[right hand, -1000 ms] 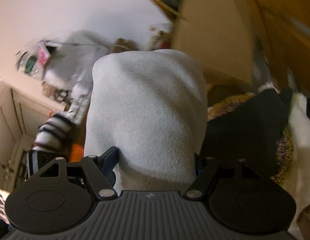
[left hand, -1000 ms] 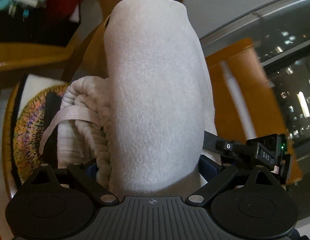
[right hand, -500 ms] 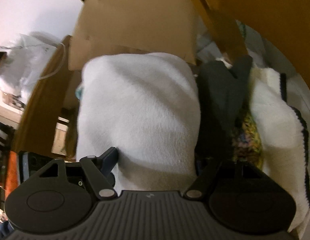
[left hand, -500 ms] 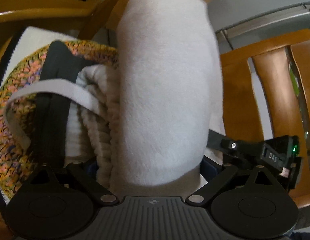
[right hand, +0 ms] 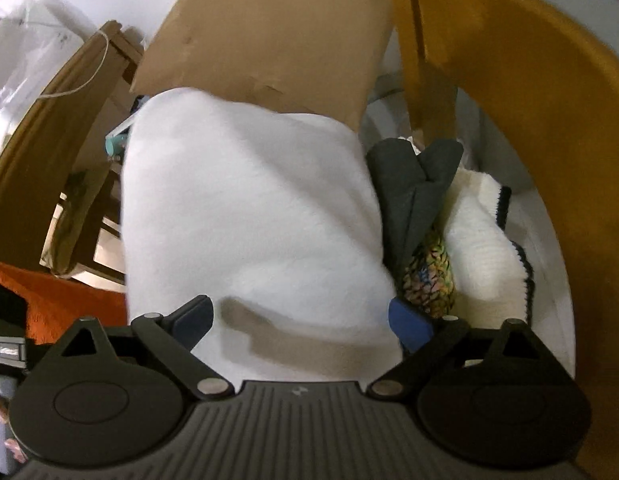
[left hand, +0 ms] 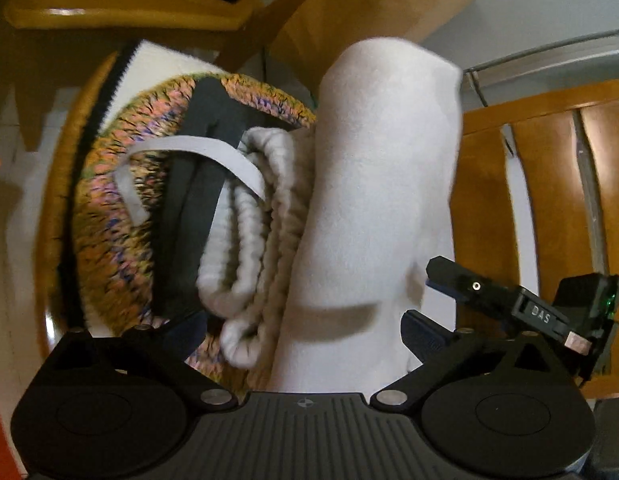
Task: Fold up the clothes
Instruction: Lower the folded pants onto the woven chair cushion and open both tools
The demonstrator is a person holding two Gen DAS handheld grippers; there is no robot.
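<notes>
A folded white fleece garment (left hand: 381, 200) stands between the fingers of my left gripper (left hand: 303, 332). Its jaws are opening, and the pads sit just off the cloth. The same fleece (right hand: 249, 208) fills the right wrist view between the fingers of my right gripper (right hand: 303, 320), whose jaws are also opening, the blue pads (right hand: 409, 322) beside the fabric. The fleece leans against a row of folded clothes: a cream cable knit (left hand: 261, 216), a dark grey piece (left hand: 197, 200), a multicoloured knit (left hand: 121, 208) and a white knit with black trim (right hand: 481, 248).
The clothes rest inside a curved yellow wooden chair (right hand: 509, 120) whose rim (left hand: 53, 200) runs along the left. A cardboard box (right hand: 269, 40) stands behind. Wooden slats (left hand: 549, 200) are at the right, and an orange cloth (right hand: 61, 300) lies low on the left.
Both grippers have sunk and tipped downward with the fleece, bringing it against the row of folded clothes. Both pairs of jaws have widened, the right pair most.
</notes>
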